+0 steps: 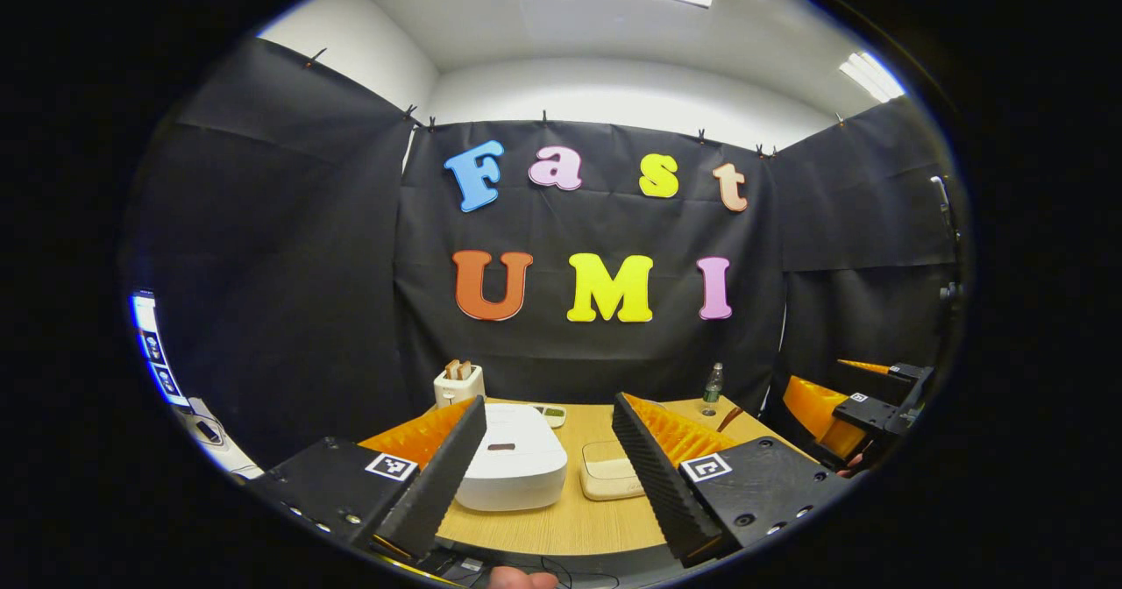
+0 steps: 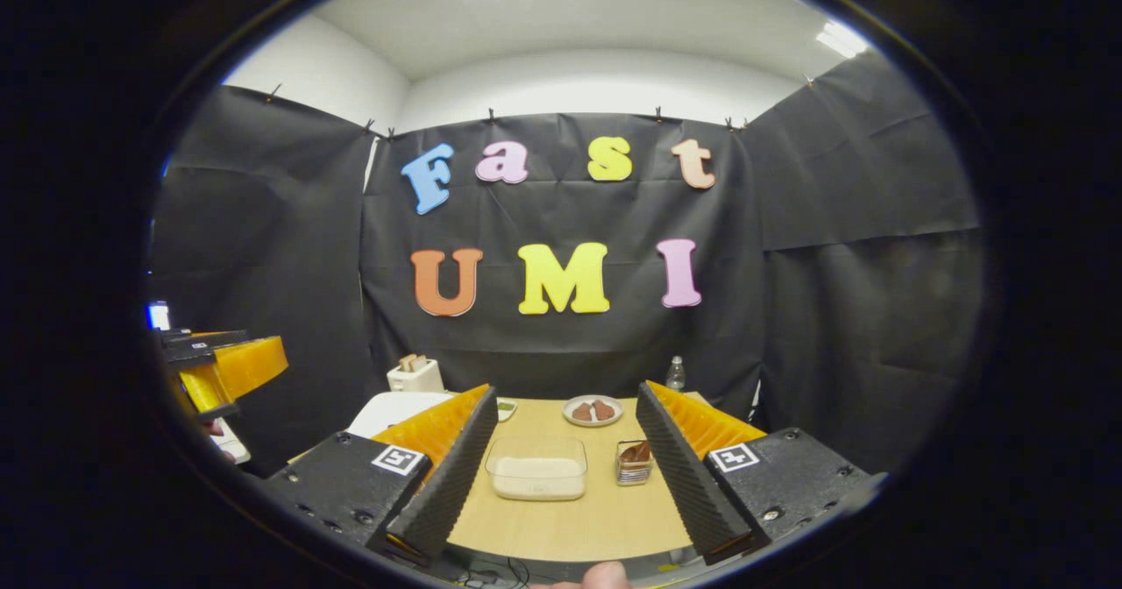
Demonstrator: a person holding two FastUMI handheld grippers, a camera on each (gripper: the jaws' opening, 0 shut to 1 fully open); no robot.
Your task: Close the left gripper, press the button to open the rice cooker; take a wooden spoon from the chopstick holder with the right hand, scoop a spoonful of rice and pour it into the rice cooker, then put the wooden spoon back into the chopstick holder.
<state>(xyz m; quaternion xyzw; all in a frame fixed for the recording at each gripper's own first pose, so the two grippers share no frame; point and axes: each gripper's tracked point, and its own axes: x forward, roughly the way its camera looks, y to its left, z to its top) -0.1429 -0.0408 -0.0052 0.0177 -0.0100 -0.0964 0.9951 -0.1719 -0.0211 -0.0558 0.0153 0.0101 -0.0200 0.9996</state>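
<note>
So from where I was driving, both grippers were hanging back off the near edge of the surface (image 2: pixel 570 519) with nothing in them. The left gripper (image 1: pixel 548 475) had its jaws spread wide, and the rice cooker (image 1: pixel 513 466) sat right between them farther out, lid down, white and smooth. My guess was it's heavy enough to stay put under a poke, but that glossy lid looked slippery, so I'd want the closed tips square on the dark latch button (image 1: pixel 501 446) on top rather than glancing off. The right gripper (image 2: pixel 565 475) was wide open too, looking at the clear rice tub (image 2: pixel 536 466) just right of the rice cooker. The chopstick holder (image 2: pixel 633 462) stood just beyond the tub on that same side, small, see-through, probably light and easy to tip. The wooden spoon (image 2: pixel 636 452) poked out of it; stiff and light I reckoned, best pinched high on the handle. Couldn't make out its bowl at all.
</note>
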